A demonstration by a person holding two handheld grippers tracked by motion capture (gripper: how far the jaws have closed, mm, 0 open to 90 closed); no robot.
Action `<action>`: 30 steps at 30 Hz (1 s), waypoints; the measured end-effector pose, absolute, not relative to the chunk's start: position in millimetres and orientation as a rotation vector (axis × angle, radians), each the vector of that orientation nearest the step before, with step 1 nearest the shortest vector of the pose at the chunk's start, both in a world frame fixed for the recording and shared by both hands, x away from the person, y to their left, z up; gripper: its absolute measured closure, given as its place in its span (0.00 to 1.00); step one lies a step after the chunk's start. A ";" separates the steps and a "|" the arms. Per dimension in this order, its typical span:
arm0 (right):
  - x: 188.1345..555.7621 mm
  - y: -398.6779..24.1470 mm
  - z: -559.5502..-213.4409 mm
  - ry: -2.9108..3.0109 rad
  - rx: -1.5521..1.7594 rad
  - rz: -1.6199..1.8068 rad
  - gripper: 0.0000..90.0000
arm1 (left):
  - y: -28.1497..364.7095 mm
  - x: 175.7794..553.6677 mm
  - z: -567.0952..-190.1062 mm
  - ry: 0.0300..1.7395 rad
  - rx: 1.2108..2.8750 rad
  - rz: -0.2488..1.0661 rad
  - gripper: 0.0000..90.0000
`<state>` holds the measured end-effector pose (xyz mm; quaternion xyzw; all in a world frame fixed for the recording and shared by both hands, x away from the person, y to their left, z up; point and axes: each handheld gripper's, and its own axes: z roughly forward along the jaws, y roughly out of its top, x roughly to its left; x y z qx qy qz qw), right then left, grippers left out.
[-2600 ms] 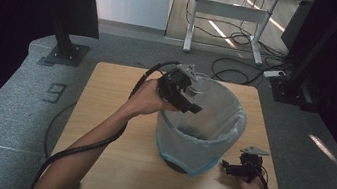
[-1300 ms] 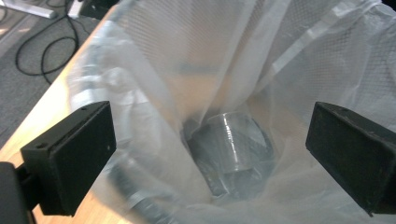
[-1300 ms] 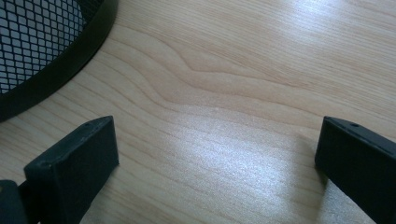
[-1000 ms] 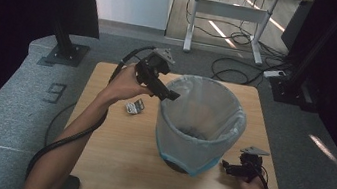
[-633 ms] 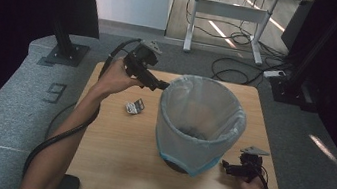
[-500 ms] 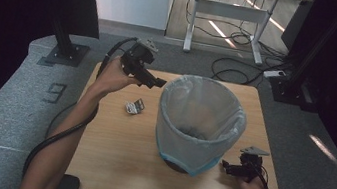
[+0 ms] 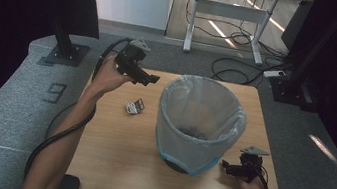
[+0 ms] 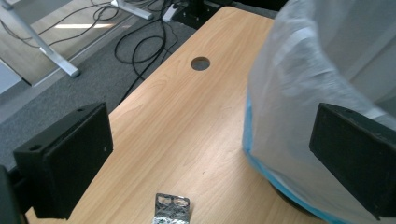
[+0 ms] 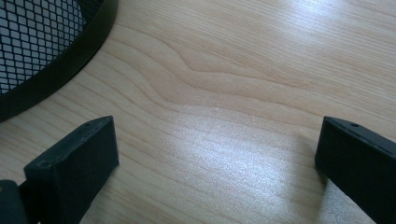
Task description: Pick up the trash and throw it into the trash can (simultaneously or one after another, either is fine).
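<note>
A mesh waste bin lined with a clear plastic bag (image 7: 200, 124) stands in the middle of the wooden table (image 7: 113, 147). A small silver blister pack (image 7: 135, 106) lies on the table left of the bin, also in the left gripper view as a blister pack (image 8: 173, 208). My left gripper (image 7: 151, 78) hovers above the table's far left part, open and empty, pointing toward the bin's bag (image 8: 322, 84). My right gripper (image 7: 226, 167) rests low near the front right, beside the bin's black base (image 9: 51, 60), open with nothing between its jaws.
A round cable hole (image 8: 200, 63) sits in the tabletop at the far edge. Cables (image 7: 230, 73) and a desk frame (image 7: 228, 17) lie on the floor beyond the table. A dark stand base (image 7: 64, 51) is at the far left.
My left gripper has drawn back from over the bin's rim to the left and far side. The blister pack now lies on the table left of the bin. The right gripper has stayed put.
</note>
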<state>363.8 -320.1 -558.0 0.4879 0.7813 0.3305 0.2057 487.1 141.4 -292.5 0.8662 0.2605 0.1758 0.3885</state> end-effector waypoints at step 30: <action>363.8 -320.1 -558.1 2.177 1.360 0.921 0.00 | 170.6 527.4 -399.5 0.845 2.180 0.387 0.00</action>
